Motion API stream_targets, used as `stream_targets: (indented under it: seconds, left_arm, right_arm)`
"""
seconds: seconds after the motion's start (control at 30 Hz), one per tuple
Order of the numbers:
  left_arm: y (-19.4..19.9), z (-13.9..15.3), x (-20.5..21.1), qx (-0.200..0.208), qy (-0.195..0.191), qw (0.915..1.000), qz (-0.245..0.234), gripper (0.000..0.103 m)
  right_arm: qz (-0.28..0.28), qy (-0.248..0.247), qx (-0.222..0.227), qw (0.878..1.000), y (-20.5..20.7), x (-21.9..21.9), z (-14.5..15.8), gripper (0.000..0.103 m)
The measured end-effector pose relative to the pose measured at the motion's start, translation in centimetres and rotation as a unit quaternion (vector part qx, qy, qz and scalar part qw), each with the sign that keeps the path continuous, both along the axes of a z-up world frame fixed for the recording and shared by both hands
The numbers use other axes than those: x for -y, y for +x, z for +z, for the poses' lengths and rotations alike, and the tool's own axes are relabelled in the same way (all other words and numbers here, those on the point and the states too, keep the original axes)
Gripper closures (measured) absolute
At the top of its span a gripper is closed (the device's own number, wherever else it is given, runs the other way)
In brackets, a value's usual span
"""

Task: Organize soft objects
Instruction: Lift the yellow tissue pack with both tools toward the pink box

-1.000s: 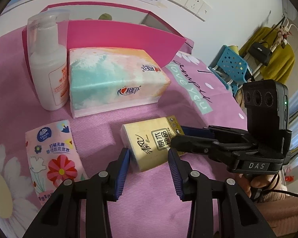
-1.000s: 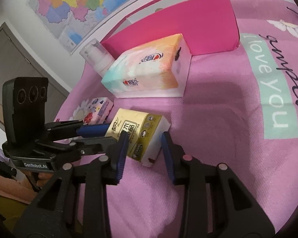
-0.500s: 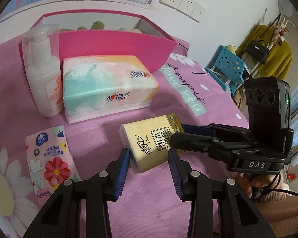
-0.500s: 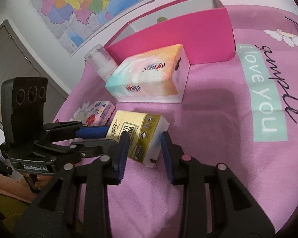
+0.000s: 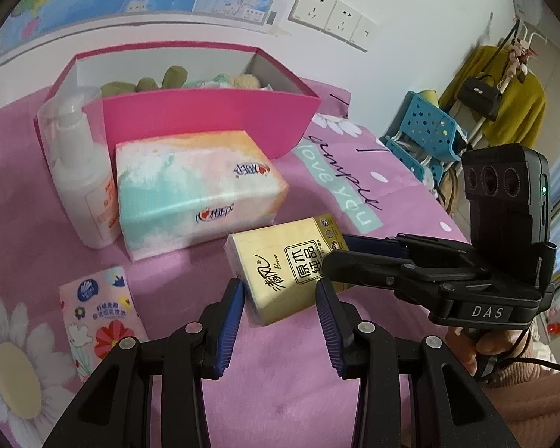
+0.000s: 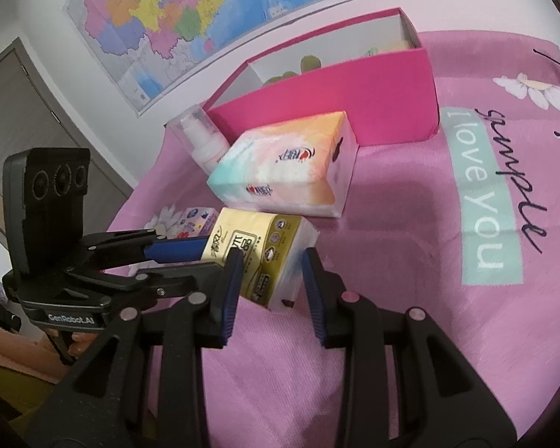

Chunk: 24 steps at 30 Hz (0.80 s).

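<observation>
the yellow tissue pack (image 5: 287, 261) was tilted up off the pink cloth (image 5: 354, 392), just in front of the big pastel tissue pack (image 5: 198, 186). the left gripper (image 5: 280, 298) and the right gripper (image 6: 270, 268) each clenched one end of it. the pink box (image 5: 205, 119) sat behind the pastel pack, the white pump bottle (image 5: 78, 171) at its left.

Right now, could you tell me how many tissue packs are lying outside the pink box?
3: the large pastel pack before the pink box, the yellow pack held between both grippers, the small floral pack nearest left. The box may hide more.
</observation>
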State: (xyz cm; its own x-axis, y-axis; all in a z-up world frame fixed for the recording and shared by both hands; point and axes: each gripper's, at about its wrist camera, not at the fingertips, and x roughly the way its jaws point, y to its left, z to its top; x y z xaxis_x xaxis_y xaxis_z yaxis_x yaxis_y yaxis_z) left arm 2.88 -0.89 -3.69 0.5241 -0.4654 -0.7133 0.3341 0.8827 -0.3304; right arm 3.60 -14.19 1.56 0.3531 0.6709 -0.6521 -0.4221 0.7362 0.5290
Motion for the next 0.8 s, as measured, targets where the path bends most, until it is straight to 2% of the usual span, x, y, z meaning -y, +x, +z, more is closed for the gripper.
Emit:
stream_targets:
  seconds: [0.8]
  left_arm:
    - [0.4,2.3,0.7,0.033,0.010,0.9994,-0.002,0.064]
  right_arm:
    - [-0.011,0.002,0.022,1.000,0.2,0.6,1.2,0.067]
